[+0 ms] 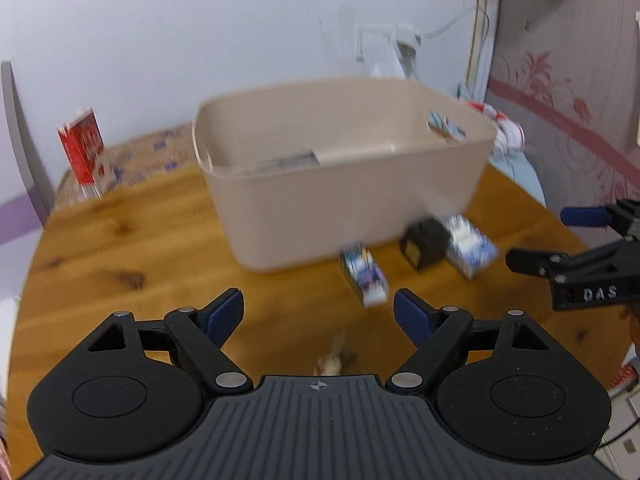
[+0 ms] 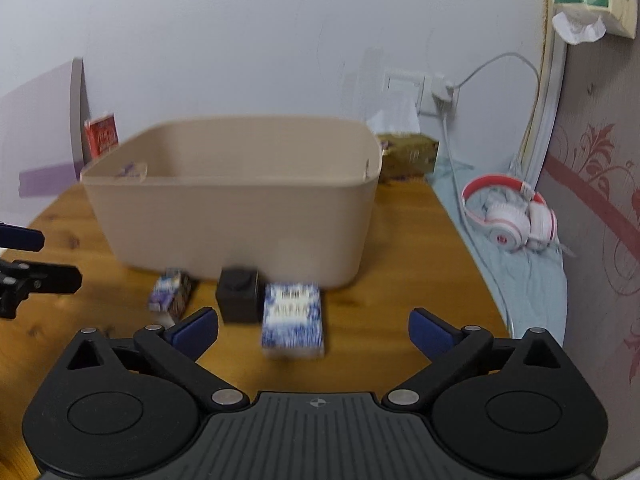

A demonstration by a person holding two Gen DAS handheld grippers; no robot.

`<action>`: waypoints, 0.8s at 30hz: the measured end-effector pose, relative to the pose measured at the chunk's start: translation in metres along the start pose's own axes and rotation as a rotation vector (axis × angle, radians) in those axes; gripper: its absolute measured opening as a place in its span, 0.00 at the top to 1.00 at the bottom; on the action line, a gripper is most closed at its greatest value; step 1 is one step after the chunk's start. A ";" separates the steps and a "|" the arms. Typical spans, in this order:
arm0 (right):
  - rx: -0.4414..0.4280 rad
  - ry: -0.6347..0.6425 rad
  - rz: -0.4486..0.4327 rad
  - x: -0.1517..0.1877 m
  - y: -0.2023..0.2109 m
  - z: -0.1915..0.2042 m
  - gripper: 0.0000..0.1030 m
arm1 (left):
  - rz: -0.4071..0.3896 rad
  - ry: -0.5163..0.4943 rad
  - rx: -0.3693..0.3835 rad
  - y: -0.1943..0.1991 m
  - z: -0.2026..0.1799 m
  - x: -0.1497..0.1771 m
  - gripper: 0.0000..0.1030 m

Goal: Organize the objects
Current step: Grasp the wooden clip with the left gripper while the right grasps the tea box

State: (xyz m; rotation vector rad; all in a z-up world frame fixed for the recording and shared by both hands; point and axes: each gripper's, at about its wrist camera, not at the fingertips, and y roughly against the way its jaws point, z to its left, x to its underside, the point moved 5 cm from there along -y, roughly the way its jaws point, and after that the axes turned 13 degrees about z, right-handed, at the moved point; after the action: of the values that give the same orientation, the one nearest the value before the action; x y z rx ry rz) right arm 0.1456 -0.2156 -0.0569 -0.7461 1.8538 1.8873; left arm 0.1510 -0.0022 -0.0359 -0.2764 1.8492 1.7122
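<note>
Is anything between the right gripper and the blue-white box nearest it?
Nothing visible: the right gripper is open, with the blue-white box directly ahead on the table; the black box sits beside it.

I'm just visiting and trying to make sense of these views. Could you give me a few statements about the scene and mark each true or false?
1. Both tongs, left and right, are open and empty. True.
2. The black cube-shaped box lies inside the beige plastic bin. False: it sits on the round wooden table, in front of the bin.
3. Red-and-white headphones lie beside the table. True.
4. The small red carton lies flat. False: it stands upright.
</note>
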 end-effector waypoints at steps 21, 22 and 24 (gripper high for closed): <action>0.002 0.010 0.041 0.015 -0.052 0.012 0.01 | 0.091 0.024 -0.009 -0.053 -0.008 0.032 0.56; 0.006 0.015 0.039 0.013 -0.054 0.013 0.03 | 0.088 0.029 -0.010 -0.054 -0.007 0.031 0.60; 0.012 0.023 0.038 0.010 -0.058 0.017 0.07 | 0.081 0.041 -0.017 -0.055 -0.005 0.028 0.72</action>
State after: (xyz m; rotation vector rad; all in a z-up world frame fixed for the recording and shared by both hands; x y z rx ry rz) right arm 0.1721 -0.1969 -0.1093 -0.7368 1.9042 1.8971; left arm 0.1564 -0.0083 -0.0973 -0.2483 1.8998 1.7903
